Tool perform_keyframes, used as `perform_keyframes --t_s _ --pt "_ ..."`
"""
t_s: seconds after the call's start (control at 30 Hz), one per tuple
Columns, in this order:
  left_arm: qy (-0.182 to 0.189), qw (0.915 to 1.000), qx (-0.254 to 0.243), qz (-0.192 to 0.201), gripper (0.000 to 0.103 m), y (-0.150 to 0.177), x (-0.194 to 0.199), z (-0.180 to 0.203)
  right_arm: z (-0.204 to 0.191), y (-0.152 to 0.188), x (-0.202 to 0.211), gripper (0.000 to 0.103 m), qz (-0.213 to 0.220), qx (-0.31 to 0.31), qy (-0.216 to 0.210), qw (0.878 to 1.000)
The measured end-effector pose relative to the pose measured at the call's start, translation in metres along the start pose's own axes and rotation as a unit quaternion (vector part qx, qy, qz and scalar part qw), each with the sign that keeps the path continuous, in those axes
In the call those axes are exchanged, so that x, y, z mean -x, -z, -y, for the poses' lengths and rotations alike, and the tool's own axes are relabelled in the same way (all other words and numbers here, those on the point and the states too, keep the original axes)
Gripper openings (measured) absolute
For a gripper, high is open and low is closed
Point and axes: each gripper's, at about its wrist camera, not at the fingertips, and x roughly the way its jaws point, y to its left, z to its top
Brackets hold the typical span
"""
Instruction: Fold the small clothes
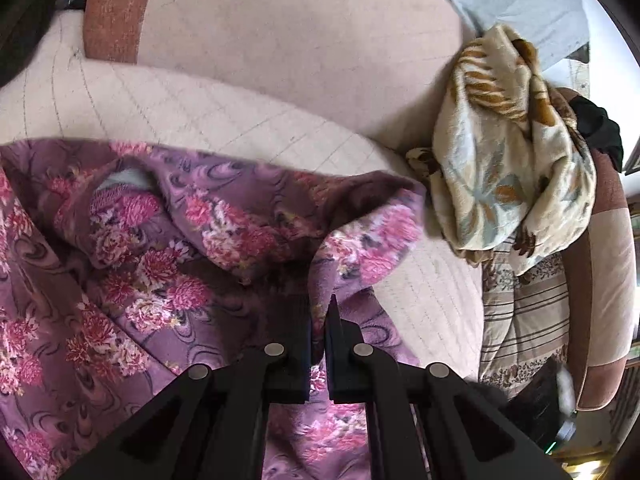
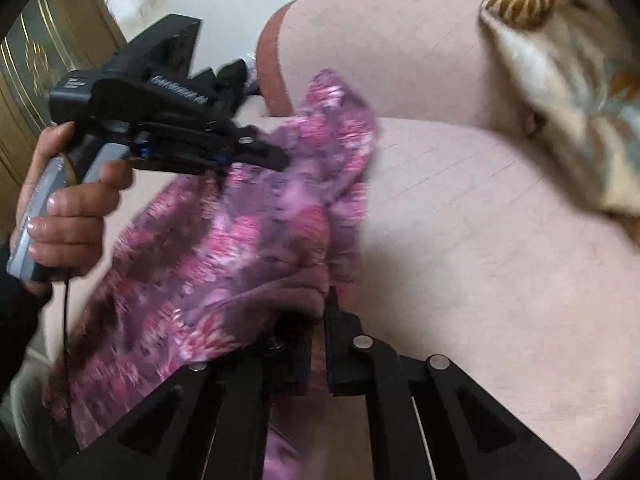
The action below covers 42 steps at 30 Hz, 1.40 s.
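Left wrist view: left gripper [image 1: 319,320] pinched on the purple fleece garment with pink flowers [image 1: 132,248], lying crumpled on the beige quilted sofa seat [image 1: 224,112]. Keep this pinch firm and the held edge taut. Cream leaf-patterned blanket [image 1: 512,152] heaped at right; keep clear of it.

Right wrist view: right gripper [image 2: 320,316] clamped on the garment's near edge, cloth draped over its left finger. Lift both corners evenly. Hand [image 2: 60,208] grips the left tool's handle, tool angled downward.
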Motion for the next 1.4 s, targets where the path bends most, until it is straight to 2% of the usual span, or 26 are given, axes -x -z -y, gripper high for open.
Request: perform_keyframes --t_s 0.07,0.1,0.17,0.2,0.23,0.3,0.33,0.37,0.4,0.43,0.47,0.53,0.6,0.63,0.67,0.77,0.8,0.87,0.9,0.97,1.0,1.17,1.23,1.3,1.37,1.4 --pt "0.021 0.9998 -0.007 -0.002 0.003 0.000 -0.003 0.010 0.035 0.002 0.022 0.005 -0.006 -0.033 0.022 0.999" --pt "0.027 0.9996 -0.009 -0.009 0.003 0.001 -0.012 0.018 0.055 0.004 0.022 0.005 -0.017 -0.051 0.047 0.997" --pt "0.001 0.9992 -0.035 -0.022 0.003 0.008 -0.036 0.043 0.088 0.015 0.009 0.003 -0.046 -0.100 0.056 0.992" --pt "-0.011 0.9984 -0.049 -0.025 0.004 0.011 -0.044 0.051 0.104 0.023 -0.011 0.003 -0.074 -0.124 0.055 0.988" --pt "-0.033 0.9967 -0.068 -0.029 0.004 0.012 -0.056 0.061 0.110 0.029 -0.025 0.003 -0.095 -0.126 0.067 0.985" --pt "-0.064 0.9950 -0.069 -0.033 0.004 0.010 -0.066 0.063 0.115 0.031 -0.028 0.000 -0.097 -0.129 0.069 0.984" --pt "-0.062 0.9960 -0.056 -0.033 0.005 0.006 -0.064 0.056 0.115 0.027 -0.021 0.000 -0.096 -0.132 0.070 0.984" --pt "-0.054 0.9972 -0.043 -0.028 0.008 0.002 -0.057 0.049 0.116 0.024 -0.010 0.007 -0.082 -0.133 0.080 0.984" --pt "-0.050 0.9981 -0.034 -0.013 0.020 -0.002 -0.047 0.040 0.118 0.021 0.001 0.014 -0.064 -0.138 0.082 0.985" --pt "-0.053 0.9982 -0.029 0.007 0.035 -0.005 -0.034 0.032 0.121 0.021 0.009 0.031 -0.053 -0.148 0.079 0.984" --pt "-0.058 0.9976 -0.026 0.027 0.040 -0.007 -0.021 0.024 0.124 0.019 0.017 0.038 -0.037 -0.164 0.067 0.983" --pt "-0.065 0.9966 -0.011 0.050 0.044 -0.010 -0.001 0.004 0.122 0.013 0.028 0.038 -0.006 -0.187 0.019 0.982" --pt "-0.067 0.9963 0.018 0.052 0.044 -0.010 0.009 -0.018 0.104 0.004 0.037 0.042 0.029 -0.175 -0.009 0.984" --pt "-0.066 0.9961 0.027 0.053 0.044 -0.008 0.011 -0.025 0.095 0.001 0.038 0.054 0.035 -0.169 -0.018 0.985" --pt "-0.063 0.9962 0.033 0.052 0.044 -0.005 0.010 -0.029 0.084 -0.003 0.036 0.060 0.038 -0.160 -0.029 0.986" --pt "-0.038 0.9980 0.041 0.029 0.044 0.005 -0.004 -0.034 0.059 -0.009 0.021 0.059 0.033 -0.143 -0.016 0.989" --pt "-0.033 0.9986 0.034 0.021 0.044 0.008 -0.013 -0.032 0.051 -0.009 0.015 0.059 0.034 -0.140 -0.026 0.989" --pt "-0.044 0.9983 0.032 0.018 0.044 0.008 -0.031 -0.024 0.038 -0.004 0.010 0.058 0.032 -0.132 -0.042 0.990" --pt "-0.069 0.9968 0.038 0.016 0.044 0.002 -0.045 -0.024 0.031 -0.005 0.003 0.058 0.018 -0.118 -0.035 0.992" --pt "-0.094 0.9937 0.051 0.033 0.026 -0.010 -0.053 -0.021 0.028 0.000 -0.005 0.052 0.006 -0.105 -0.005 0.994" --pt "-0.103 0.9927 0.046 0.043 0.005 -0.017 -0.052 -0.016 0.030 0.002 -0.011 0.051 -0.005 -0.108 0.002 0.994" --pt "-0.121 0.9835 0.054 0.124 0.005 -0.065 -0.023 -0.005 0.041 0.010 -0.030 0.038 -0.041 -0.113 0.062 0.991" --pt "-0.137 0.9791 0.066 0.135 0.006 -0.078 -0.018 -0.009 0.040 0.010 -0.032 0.033 -0.042 -0.111 0.075 0.990" --pt "-0.161 0.9738 0.074 0.143 0.006 -0.086 -0.013 -0.018 0.039 0.009 -0.033 0.033 -0.044 -0.102 0.083 0.990" --pt "-0.162 0.9741 0.085 0.133 0.020 -0.086 -0.004 -0.031 0.041 0.012 -0.028 0.035 -0.038 -0.108 0.075 0.991" --pt "-0.144 0.9775 0.094 0.122 0.038 -0.083 0.004 -0.041 0.043 0.011 -0.026 0.038 -0.031 -0.113 0.063 0.991"
